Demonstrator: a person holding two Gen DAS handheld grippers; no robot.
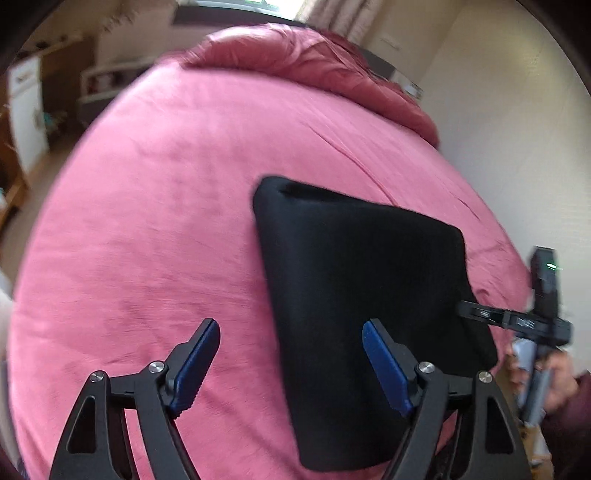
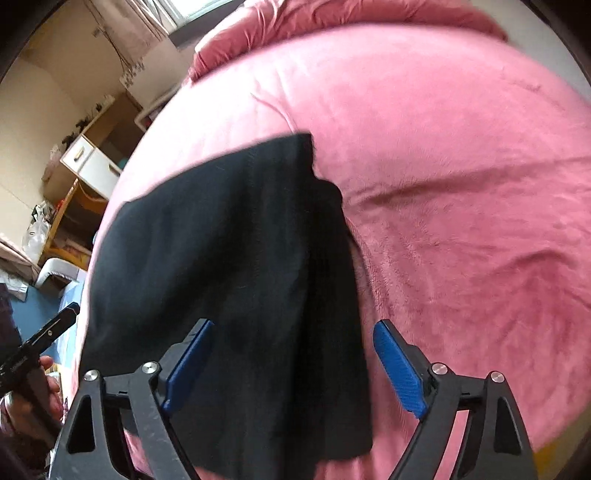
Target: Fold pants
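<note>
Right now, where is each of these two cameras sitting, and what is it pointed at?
Left wrist view: rides on the left hand-held gripper, looking along its open blue fingers over the folded black pants on the pink bed; the right hand-held gripper shows at the right edge.
Right wrist view: rides on the right hand-held gripper, open above the pants; the left hand holds its gripper at the left edge.
Shared: pants, bed, each other's gripper.

Soft window (image 2: pixel 177 9) daylight, motion blur, perhaps slight defocus, fisheye-bent edges.
</note>
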